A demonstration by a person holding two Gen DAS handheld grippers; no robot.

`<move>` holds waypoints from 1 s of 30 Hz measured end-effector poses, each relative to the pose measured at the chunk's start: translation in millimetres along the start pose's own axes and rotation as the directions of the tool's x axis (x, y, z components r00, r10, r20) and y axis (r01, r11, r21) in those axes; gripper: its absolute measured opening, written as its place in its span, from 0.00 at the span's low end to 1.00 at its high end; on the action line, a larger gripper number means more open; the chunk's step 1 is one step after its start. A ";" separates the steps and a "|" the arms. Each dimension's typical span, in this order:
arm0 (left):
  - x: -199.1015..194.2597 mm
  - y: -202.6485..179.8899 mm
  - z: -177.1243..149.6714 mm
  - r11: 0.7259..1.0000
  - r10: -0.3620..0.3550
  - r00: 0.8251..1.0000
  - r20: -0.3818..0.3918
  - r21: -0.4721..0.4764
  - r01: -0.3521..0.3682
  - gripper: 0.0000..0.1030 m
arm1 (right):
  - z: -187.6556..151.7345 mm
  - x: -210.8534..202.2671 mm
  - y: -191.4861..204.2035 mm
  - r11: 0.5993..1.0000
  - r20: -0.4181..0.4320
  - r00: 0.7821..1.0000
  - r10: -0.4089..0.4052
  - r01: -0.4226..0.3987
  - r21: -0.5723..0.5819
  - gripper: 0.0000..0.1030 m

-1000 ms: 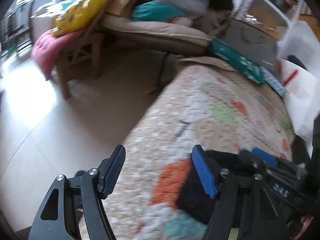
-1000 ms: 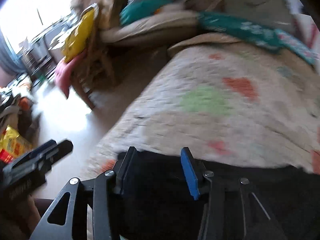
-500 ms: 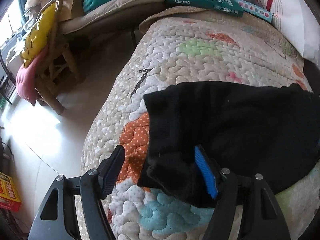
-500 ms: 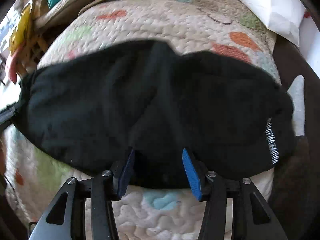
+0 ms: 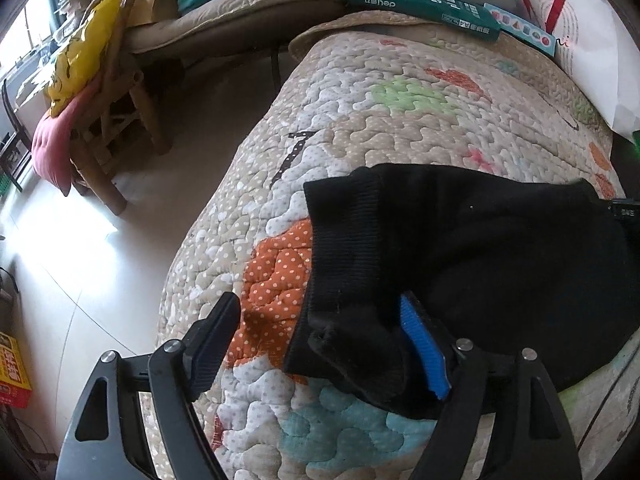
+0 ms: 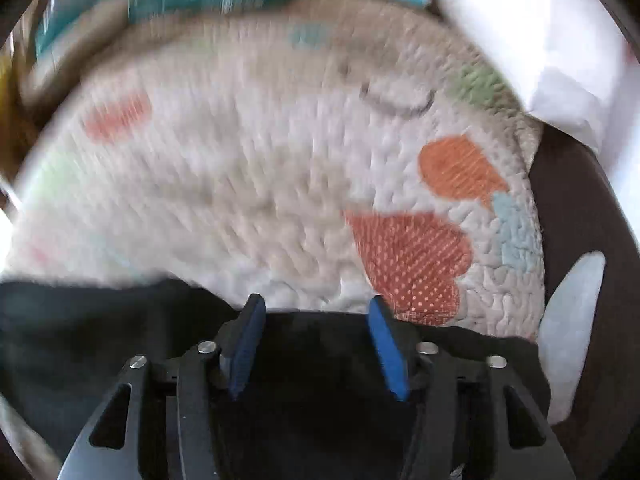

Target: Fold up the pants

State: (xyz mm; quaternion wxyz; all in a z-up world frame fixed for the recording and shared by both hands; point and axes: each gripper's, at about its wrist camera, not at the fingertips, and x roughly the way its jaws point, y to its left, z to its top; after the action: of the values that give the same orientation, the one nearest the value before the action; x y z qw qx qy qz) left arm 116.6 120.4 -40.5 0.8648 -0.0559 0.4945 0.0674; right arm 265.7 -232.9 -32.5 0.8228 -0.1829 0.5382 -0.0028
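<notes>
Left tool spread wide over the ribbed cuff edge of black pants, nothing pinched. Pants lying bunched on the patchwork quilt, soft knit, thick and dark, hem curled under. Right tool also spread apart above black fabric; that view blurred.

We count one pair of black pants, one quilt, two grippers, the left and the right, one green pack, one wooden chair, one yellow bag, one pink cushion, and one white bag.
</notes>
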 end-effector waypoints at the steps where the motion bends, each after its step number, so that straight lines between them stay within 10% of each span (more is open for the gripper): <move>1: -0.1 -0.2 0.2 1.000 0.003 1.000 0.001 0.001 -0.003 0.77 | 1.1 0.8 -3.3 0.999 0.027 0.998 -0.052 0.052 0.000 0.49; 3: -0.2 -0.5 0.3 1.000 0.005 1.000 0.001 0.001 -0.005 0.78 | 5.6 8.4 -15.5 0.939 0.019 0.939 -0.343 0.343 0.003 0.49; 5: -0.3 -0.2 0.3 1.000 0.002 1.000 0.001 0.000 -0.002 0.78 | 5.9 3.4 -38.1 0.927 0.016 0.930 -0.367 0.364 0.093 0.49; 9: 0.4 0.3 0.4 1.000 0.009 1.000 0.000 -0.009 -0.009 0.81 | -13.1 -30.4 -82.8 0.948 0.092 0.990 -0.111 0.077 0.308 0.51; 14: 0.5 1.7 -0.1 1.000 0.009 1.000 0.001 -0.015 -0.009 0.81 | -45.5 -31.8 -85.5 0.908 0.103 0.975 0.195 -0.219 0.358 0.51; 17: -0.5 2.3 -0.6 1.000 0.011 1.000 0.006 -0.013 -0.011 0.81 | -54.8 -23.6 -67.3 0.962 0.050 0.994 0.094 -0.104 0.253 0.54; 19: -1.2 2.1 -0.7 1.000 0.014 1.000 0.006 -0.008 -0.014 0.81 | -54.2 -9.4 -66.9 0.975 -0.024 0.998 -0.066 0.069 0.209 0.73; 30: -16.1 31.7 0.9 0.995 -0.059 0.998 -0.009 -0.085 0.058 0.81 | -50.6 -61.5 -87.0 0.924 0.052 0.981 -0.188 0.159 0.348 0.77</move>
State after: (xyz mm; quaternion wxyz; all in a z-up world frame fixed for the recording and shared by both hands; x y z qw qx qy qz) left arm 103.8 150.7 -27.1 0.8603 -0.1075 0.4944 0.0626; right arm 211.7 -316.8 30.5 0.8604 -0.0840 0.4761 -0.1612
